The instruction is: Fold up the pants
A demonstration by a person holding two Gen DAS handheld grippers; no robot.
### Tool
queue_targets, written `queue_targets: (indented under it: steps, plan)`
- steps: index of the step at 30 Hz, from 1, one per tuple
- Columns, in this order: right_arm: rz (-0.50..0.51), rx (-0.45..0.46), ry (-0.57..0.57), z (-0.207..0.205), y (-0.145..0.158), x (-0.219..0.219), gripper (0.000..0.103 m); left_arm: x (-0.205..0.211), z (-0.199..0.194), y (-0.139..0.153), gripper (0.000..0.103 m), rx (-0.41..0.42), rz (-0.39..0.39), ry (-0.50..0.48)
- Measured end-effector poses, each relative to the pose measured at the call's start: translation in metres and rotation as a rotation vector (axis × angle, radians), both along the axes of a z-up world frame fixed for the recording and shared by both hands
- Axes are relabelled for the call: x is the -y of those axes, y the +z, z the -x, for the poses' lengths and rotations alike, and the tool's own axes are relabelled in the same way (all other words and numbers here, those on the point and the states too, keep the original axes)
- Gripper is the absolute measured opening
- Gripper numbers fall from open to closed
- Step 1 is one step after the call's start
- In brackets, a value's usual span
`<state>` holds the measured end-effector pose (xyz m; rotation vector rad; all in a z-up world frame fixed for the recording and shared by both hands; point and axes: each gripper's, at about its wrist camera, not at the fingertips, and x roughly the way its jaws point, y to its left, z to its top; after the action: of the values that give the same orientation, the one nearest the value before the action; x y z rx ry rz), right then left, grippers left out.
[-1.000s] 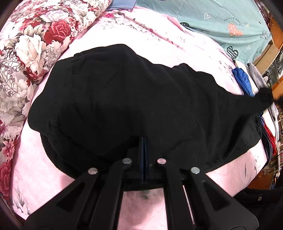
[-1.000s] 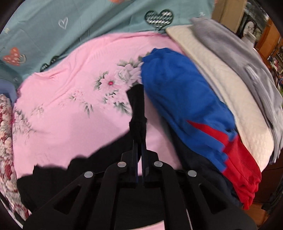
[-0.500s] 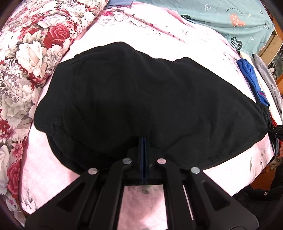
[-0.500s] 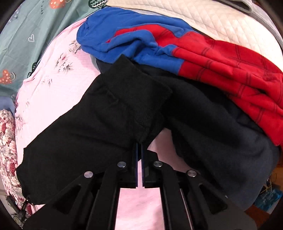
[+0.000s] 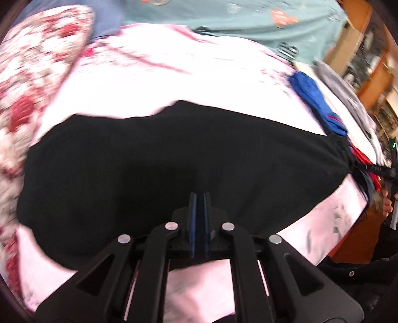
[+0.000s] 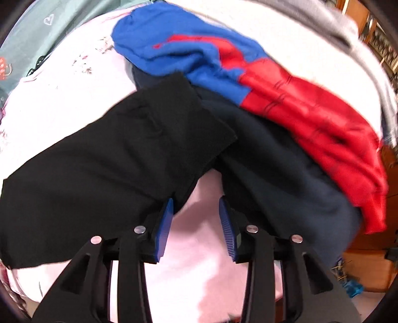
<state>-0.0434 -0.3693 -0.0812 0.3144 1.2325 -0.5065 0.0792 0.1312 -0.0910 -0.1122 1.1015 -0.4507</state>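
Note:
The black pants (image 5: pixel 161 159) lie spread across the pink bedsheet (image 5: pixel 174 74), one folded layer over another. My left gripper (image 5: pixel 199 198) is shut on their near edge, with dark cloth between the blue pads. In the right wrist view the pants' end (image 6: pixel 112 154) rests flat on the bed, just ahead and left of my right gripper (image 6: pixel 196 201). That gripper is open, and only pink sheet shows between its pads. From the left wrist view, the right gripper (image 5: pixel 383 171) and a hand sit at the pants' far right tip.
A pile of clothes lies to the right: a blue-and-red garment (image 6: pixel 223 62), a dark navy one (image 6: pixel 286 174) and a white quilted one (image 6: pixel 298 44). A floral pillow (image 5: pixel 37 74) lines the left. Teal bedding (image 5: pixel 223 20) lies beyond. The bed edge drops at right.
My right gripper has opened and let go of the pants' end, which now lies on the bed. The left gripper has stayed shut and its view has tilted up.

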Motion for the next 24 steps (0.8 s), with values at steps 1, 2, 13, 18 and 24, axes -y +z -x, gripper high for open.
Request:
queue_targets:
  steps: [1,2,13,18,24]
  plan:
    - [0.016,0.018,0.016,0.003,0.01,-0.008,0.039,0.014,-0.002,-0.005,0.005,-0.01,0.012,-0.029]
    - [0.04,0.045,0.047,0.005,0.023,-0.019,0.039,0.025,-0.003,-0.011,0.005,-0.027,0.018,-0.057]
    - [-0.146,0.15,0.739,-0.124,0.057,-0.235,0.047,0.045,0.018,-0.041,0.004,-0.094,0.03,-0.072]
    - [-0.194,0.123,1.035,-0.211,0.052,-0.358,0.047,0.046,0.018,-0.041,0.004,-0.082,0.009,-0.075]
    - [-0.198,-0.079,1.074,-0.306,-0.009,-0.415,0.047,0.047,0.021,-0.041,0.004,-0.065,0.015,-0.103]
